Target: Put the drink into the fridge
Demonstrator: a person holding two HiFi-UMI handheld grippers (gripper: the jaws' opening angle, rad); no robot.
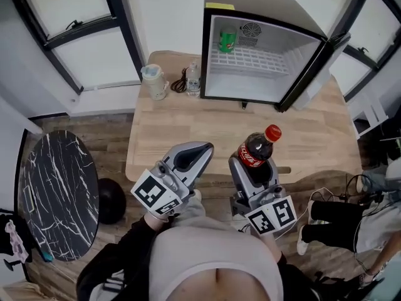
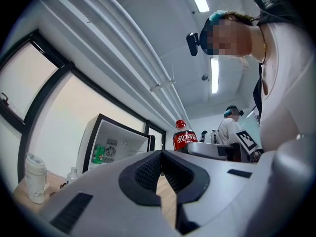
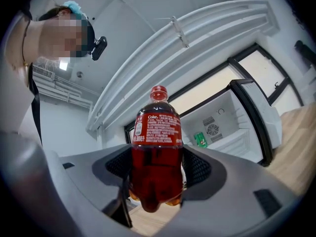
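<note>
Above the near edge of the table (image 1: 188,130), the right gripper (image 1: 253,170) pinches the cola bottle (image 1: 255,150) upright; the left gripper (image 1: 195,153) is pressed together, empty. Keep the bottle straight, clear the door (image 1: 307,72), and set it beside the green can (image 1: 227,40) in the open fridge (image 1: 269,5). Seen from above, the gripper hides the bottle's bottom.

you face white walls (image 1: 169,11) and dark-framed windows (image 1: 69,11).
wood counter (image 1: 188,137), black marble table (image 1: 59,193), plank floor (image 1: 106,137).

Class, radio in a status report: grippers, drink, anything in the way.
Right gripper shut on cola bottle. Left gripper shut, empty. Fridge open, green can inside; nothing blocking.
</note>
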